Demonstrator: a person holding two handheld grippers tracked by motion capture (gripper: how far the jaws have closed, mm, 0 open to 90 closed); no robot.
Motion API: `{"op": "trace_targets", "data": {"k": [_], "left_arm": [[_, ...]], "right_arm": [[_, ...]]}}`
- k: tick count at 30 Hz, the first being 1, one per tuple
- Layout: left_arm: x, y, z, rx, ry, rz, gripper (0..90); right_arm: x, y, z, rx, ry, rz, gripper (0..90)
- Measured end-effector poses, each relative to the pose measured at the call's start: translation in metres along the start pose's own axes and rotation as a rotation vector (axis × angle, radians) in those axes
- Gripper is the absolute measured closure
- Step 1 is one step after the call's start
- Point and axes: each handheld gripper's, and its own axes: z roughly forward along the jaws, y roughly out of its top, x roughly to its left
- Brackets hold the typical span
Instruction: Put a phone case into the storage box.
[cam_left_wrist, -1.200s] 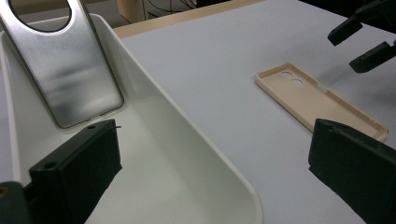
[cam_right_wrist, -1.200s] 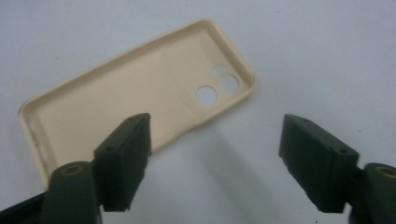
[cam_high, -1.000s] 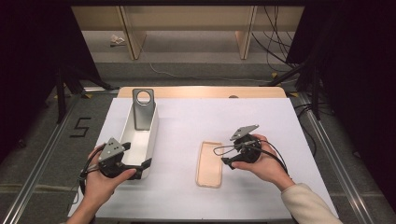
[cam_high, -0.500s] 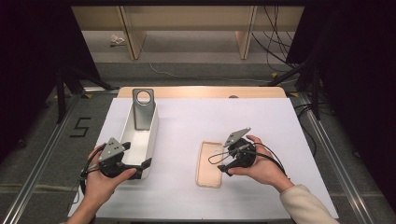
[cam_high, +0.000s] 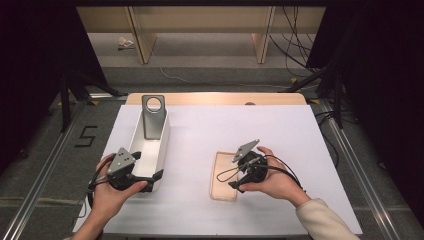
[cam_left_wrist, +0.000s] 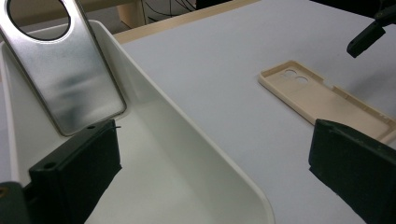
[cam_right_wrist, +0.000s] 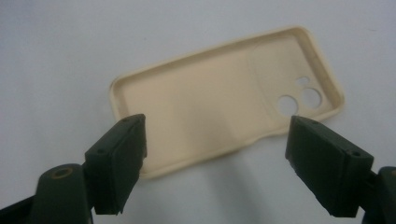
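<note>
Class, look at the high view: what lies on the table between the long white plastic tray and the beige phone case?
Nothing: between the long white plastic tray and the beige phone case the white table sheet is bare; the left gripper view agrees.

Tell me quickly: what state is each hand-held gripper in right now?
Left hand-held gripper: open, jaws straddling the near wall of the white bin.
Right hand-held gripper: open, holding nothing, poised over the beige phone case.

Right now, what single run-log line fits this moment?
right tool: open, closing, above phone case | left tool: open at white tray | case on table
</note>
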Motion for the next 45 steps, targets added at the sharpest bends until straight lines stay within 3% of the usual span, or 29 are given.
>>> {"op": "trace_targets", "data": {"k": [17,26,36,45], "left_arm": [[-0.001,0.0,0.001,0.0,-0.004,0.005,1.5],[-0.001,0.0,0.001,-0.002,-0.004,0.009,1.5],[-0.001,0.0,0.001,-0.003,-0.006,0.008,1.5],[-0.001,0.0,0.001,-0.003,-0.007,0.006,1.5]], "right_arm": [[0.024,0.014,0.028,0.138,0.082,-0.129,26.5],[0.032,0.023,0.037,0.197,0.072,-0.194,29.4],[0.035,0.028,0.042,0.24,0.059,-0.22,30.7],[0.038,0.031,0.047,0.281,0.039,-0.273,32.5]]}}
